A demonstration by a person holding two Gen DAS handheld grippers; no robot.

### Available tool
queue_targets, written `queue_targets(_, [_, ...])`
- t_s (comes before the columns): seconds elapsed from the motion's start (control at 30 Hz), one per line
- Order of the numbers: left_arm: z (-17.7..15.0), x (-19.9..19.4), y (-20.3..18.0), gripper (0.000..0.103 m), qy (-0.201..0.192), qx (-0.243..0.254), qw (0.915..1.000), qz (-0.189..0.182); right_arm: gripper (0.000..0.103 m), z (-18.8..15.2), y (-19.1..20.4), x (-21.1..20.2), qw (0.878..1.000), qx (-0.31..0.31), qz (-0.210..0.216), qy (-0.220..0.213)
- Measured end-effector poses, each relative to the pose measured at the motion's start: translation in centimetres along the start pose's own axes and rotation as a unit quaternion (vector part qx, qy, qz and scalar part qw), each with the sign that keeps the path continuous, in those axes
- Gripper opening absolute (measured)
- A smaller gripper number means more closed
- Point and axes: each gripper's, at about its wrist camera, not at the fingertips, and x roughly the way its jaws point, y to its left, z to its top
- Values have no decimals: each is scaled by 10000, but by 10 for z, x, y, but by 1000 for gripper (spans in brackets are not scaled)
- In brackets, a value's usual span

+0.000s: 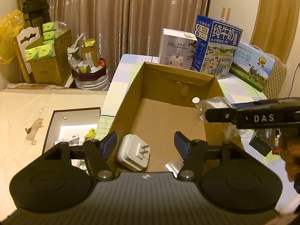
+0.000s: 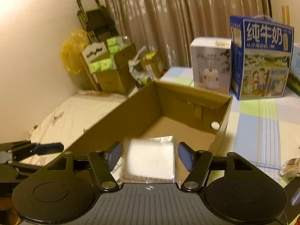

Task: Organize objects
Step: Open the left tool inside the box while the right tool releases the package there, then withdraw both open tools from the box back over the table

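An open cardboard box (image 1: 131, 93) stands on a striped cloth. A white plug adapter (image 1: 133, 154) lies on the box floor at its near end, between the blue pads of my open left gripper (image 1: 146, 146). My right gripper (image 2: 148, 154) hangs above the near part of the same box (image 2: 191, 97). A white item in a clear plastic wrapper (image 2: 151, 159) sits between its jaws; the pads look slightly apart from it. In the left wrist view the right gripper's fingers (image 1: 215, 115) come in from the right with the wrapped item (image 1: 211, 104) at their tip.
A humidifier box (image 1: 177, 46) and two milk cartons (image 1: 217, 46) stand behind the cardboard box. A shallow tray of small items (image 1: 75, 127) lies on the bed to the left. A carton of green tissue packs (image 1: 48, 56) and a full bin (image 1: 90, 73) stand by the curtain.
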Motion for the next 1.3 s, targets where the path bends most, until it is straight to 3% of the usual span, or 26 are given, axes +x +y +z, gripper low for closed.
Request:
queue_targets(0.1, [-3, -7, -3, 70, -31, 14, 10000, 48, 69, 1, -3, -16, 9999, 62, -72, -112])
queue_targets(0.3, [-7, -29, -14, 71, -129, -87, 9999, 51, 69, -8, -18, -61, 9988, 337, -280, -221])
queue_targets(0.8, [-30, -91, -75, 82, -285, -103, 9994, -184, 69, -84, -53, -177, 9923, 842, -897, -111])
queue_targets(1.3, [-50, -112, -140, 95, -244, 178, 9986, -430, 69, -114, -92, -242, 9833, 1317, -1229, -252])
